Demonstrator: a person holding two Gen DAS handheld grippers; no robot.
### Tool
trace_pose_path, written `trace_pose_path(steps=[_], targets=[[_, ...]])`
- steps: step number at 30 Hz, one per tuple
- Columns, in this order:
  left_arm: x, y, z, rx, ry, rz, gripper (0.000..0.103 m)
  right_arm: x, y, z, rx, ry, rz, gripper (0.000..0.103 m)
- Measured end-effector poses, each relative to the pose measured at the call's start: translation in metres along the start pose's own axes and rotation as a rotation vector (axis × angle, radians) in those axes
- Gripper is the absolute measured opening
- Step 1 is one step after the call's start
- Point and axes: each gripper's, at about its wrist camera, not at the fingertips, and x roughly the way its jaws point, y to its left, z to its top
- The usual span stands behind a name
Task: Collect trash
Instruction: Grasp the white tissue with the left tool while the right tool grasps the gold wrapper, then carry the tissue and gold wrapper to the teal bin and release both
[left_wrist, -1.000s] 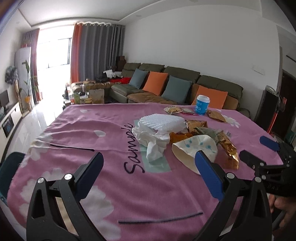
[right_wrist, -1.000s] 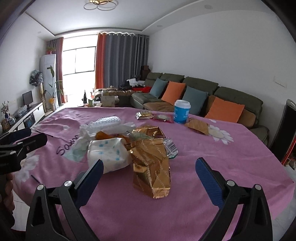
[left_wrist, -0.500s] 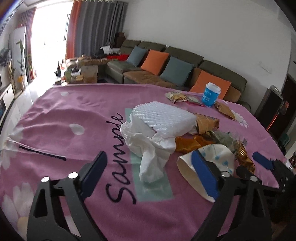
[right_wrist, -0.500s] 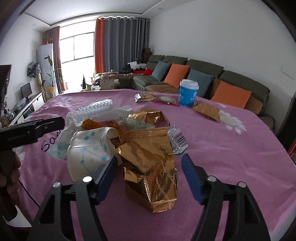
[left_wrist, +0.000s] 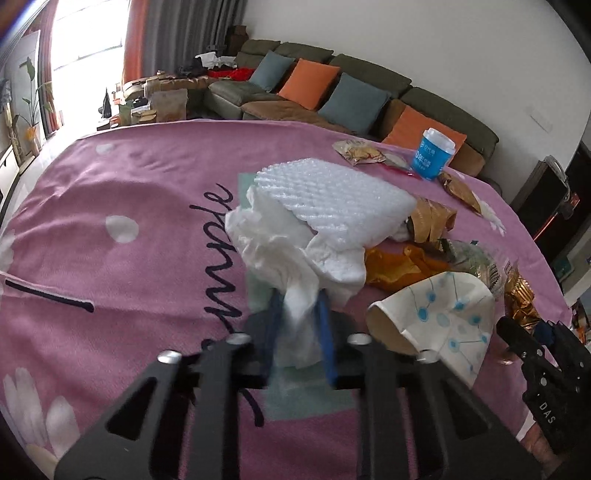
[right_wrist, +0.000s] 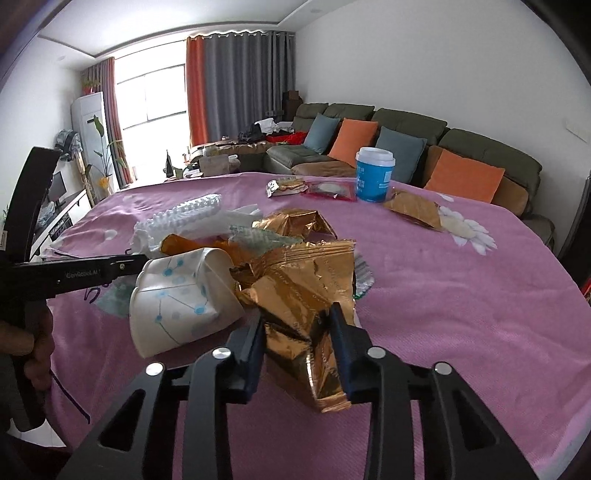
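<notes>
Left gripper pinches tissue; right gripper (just closing) clamps gold wrapper.

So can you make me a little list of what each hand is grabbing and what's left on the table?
left gripper: shut on white tissue
right gripper: jaws just closing, shut on gold foil wrapper
between them: crushed paper cup, lying on its side
far side: blue cup, upright
surface: pink tablecloth
</notes>
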Motion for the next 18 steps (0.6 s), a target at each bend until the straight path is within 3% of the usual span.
trace_pose_path(steps=[10,18], targets=[[-0.039,0.009,-0.012,-0.027,-0.093,-0.012,0.006,-0.035,0.004,0.006,-0.005,-0.079,-0.007,0.025],[-0.108,0.017,-0.033,0.001,-0.223,0.026,0.005,-0.064,0.02,0.015,-0.038,-0.157,0.019,0.024]])
